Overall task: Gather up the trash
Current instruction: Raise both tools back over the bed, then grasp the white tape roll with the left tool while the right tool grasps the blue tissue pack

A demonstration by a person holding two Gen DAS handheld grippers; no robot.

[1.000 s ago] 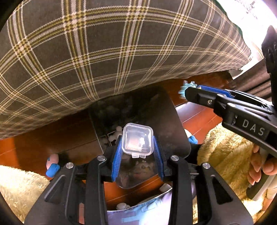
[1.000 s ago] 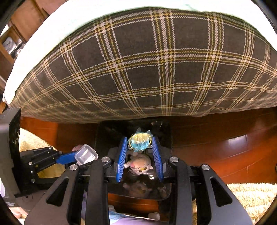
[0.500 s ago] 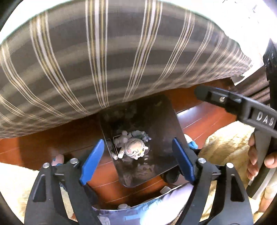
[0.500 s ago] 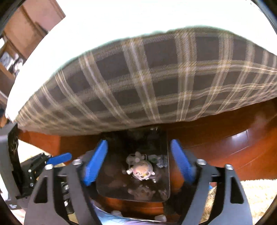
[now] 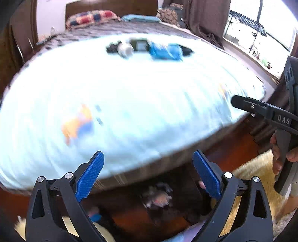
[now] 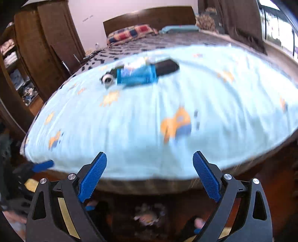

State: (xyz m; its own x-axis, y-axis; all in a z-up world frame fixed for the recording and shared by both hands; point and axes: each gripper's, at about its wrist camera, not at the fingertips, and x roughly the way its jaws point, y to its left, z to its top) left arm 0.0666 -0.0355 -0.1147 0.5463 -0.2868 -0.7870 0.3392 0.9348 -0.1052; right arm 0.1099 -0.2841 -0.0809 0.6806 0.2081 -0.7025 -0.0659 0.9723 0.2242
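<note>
Bedroom, motion-blurred; bed [image 6: 167, 115] with pale blue cartoon-print sheet fills view, plaid pillow [image 6: 130, 34] against dark wooden headboard [image 6: 149, 17], wooden wardrobe [image 6: 46, 37] at left, brown curtain [image 5: 206, 20] beside bright window [image 5: 260, 24], reddish wood floor [image 5: 232, 150], cream shaggy rug [image 5: 255, 167], pinkish wall [image 6: 89, 11]

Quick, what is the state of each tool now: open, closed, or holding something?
Left tool: open, holding nothing.
Right tool: open, holding nothing.

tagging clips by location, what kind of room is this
Most likely a bedroom: a bed under a light blue cartoon-print sheet, a plaid pillow against a wooden headboard, and a wardrobe beside it.
</note>
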